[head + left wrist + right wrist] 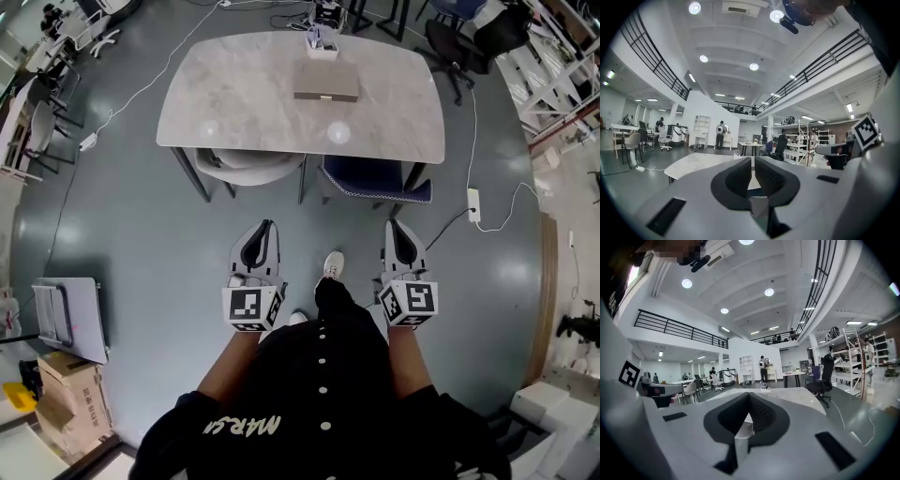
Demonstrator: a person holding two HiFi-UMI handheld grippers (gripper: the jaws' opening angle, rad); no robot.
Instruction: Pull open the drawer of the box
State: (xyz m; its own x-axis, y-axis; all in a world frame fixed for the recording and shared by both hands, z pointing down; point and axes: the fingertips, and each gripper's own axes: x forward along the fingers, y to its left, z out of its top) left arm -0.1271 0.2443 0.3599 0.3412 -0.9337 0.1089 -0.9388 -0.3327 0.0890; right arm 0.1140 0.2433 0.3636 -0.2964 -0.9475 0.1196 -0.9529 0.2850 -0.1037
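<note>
The box (326, 82) is a flat brown case with a pale handle on its near edge, lying on the far half of the grey marble table (234, 103). Behind it stands a small white container (322, 42). I stand well back from the table. My left gripper (269, 224) and right gripper (392, 224) hang at waist height over the floor, pointing toward the table, both shut with nothing in them. In the left gripper view the left gripper (753, 159) has its pads together; in the right gripper view the right gripper (748, 395) does too. The tabletop (792, 394) lies ahead.
A white chair (246, 170) and a blue chair (377, 179) are tucked under the table's near side. A power strip with cables (473, 203) lies on the floor to the right. Cardboard boxes (58, 394) and a folded item (70, 317) sit at my left.
</note>
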